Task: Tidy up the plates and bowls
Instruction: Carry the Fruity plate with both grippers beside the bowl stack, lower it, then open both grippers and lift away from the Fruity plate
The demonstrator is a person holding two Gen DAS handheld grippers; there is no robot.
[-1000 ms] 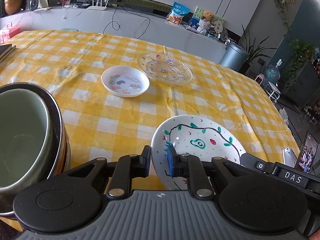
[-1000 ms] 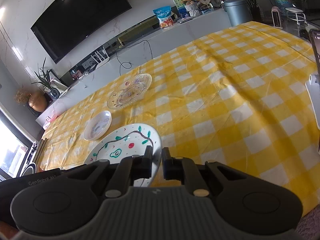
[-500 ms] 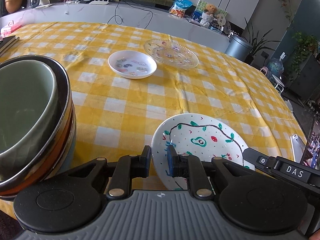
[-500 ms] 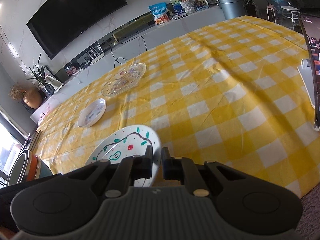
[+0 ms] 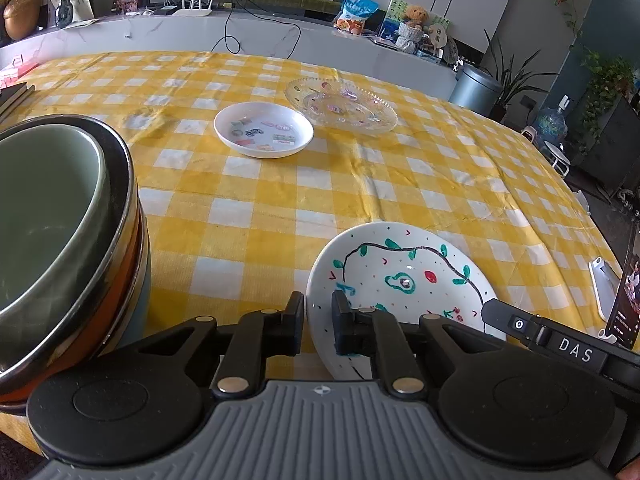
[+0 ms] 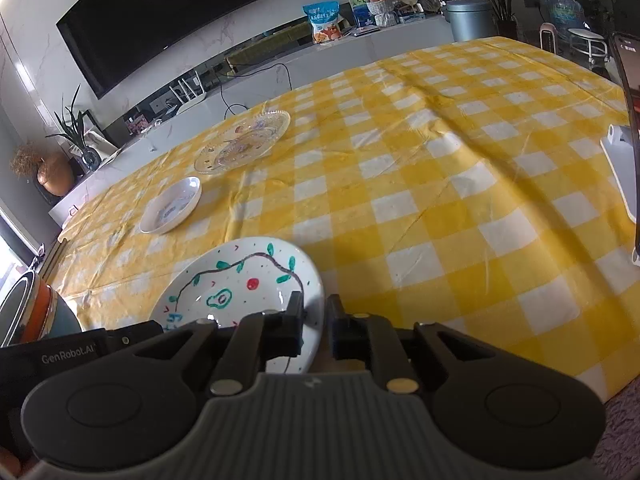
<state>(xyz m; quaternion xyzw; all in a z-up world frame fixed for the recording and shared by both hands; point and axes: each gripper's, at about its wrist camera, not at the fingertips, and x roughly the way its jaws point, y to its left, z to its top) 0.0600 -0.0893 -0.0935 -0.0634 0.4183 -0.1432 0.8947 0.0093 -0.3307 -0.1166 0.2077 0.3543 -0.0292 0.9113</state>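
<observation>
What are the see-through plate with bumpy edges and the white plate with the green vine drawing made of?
The see-through scalloped plate looks like pressed glass, maybe clear plastic: the yellow checks show through it. The white plate with the green vine drawing looks like glazed ceramic: it is opaque and glossy, catching light.

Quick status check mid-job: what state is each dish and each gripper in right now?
Painted plate: on the tablecloth, rim between both grippers' fingers.
Small white dish: flat on the table, alone.
Glass plate: flat, beside the white dish, untouched.
Bowl stack: nested, green bowl on top.
Left gripper: closing on the plate rim.
Right gripper: opening, rim between its fingers.
</observation>
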